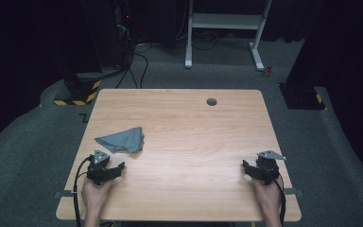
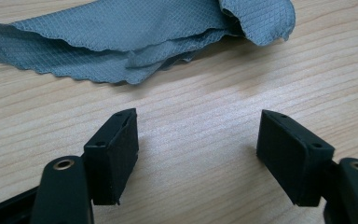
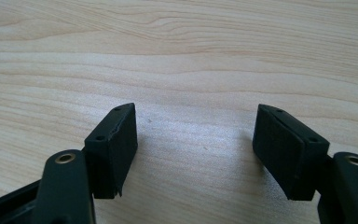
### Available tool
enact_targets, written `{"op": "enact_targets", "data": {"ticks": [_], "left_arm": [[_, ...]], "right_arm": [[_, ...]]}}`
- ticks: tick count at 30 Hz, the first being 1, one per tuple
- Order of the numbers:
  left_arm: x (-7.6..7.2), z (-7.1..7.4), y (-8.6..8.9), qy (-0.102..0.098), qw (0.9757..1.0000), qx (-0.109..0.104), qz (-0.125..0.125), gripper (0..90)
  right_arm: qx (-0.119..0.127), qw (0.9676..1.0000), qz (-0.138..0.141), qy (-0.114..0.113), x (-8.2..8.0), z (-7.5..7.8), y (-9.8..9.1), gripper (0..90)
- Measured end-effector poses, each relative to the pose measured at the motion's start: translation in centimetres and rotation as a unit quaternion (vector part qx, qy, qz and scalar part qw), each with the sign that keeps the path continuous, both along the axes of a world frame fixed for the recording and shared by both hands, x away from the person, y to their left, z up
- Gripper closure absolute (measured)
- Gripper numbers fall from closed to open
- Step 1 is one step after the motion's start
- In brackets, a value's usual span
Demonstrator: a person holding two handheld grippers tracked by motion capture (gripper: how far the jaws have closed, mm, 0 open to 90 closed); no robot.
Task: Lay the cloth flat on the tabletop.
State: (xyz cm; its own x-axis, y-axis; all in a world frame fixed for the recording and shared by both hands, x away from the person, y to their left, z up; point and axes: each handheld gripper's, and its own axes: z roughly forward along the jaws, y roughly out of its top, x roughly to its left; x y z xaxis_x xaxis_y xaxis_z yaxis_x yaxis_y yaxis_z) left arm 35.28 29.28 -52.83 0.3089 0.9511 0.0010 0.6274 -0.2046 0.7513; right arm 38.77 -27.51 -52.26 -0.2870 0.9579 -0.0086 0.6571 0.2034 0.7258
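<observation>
A grey cloth [image 1: 123, 140] lies crumpled and partly folded on the left half of the wooden table [image 1: 189, 127]. My left gripper [image 1: 109, 171] rests low near the table's front left, just short of the cloth, jaws open and empty. In the left gripper view the cloth [image 2: 135, 37] spreads across the top, beyond the open left gripper [image 2: 198, 140], apart from its black pads [image 2: 116, 154]. My right gripper [image 1: 255, 170] sits near the front right, open over bare wood. The right gripper [image 3: 196, 140] has nothing between its jaws.
A round cable hole [image 1: 211, 101] sits near the table's far edge. Beyond the table are grey carpet, a white desk frame [image 1: 224, 28], black stands with yellow-black tape [image 1: 78, 92] and cables on the floor.
</observation>
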Motion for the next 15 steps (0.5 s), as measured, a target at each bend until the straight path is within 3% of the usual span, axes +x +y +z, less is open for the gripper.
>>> {"op": "enact_targets", "data": {"ticks": [15], "left_arm": [[0.15,-0.05,-0.29,0.008,0.9998,0.001,-0.016,19.9]], "right_arm": [[0.0,1.0,0.001,0.0,0.0,0.0,0.0,30.4]]}}
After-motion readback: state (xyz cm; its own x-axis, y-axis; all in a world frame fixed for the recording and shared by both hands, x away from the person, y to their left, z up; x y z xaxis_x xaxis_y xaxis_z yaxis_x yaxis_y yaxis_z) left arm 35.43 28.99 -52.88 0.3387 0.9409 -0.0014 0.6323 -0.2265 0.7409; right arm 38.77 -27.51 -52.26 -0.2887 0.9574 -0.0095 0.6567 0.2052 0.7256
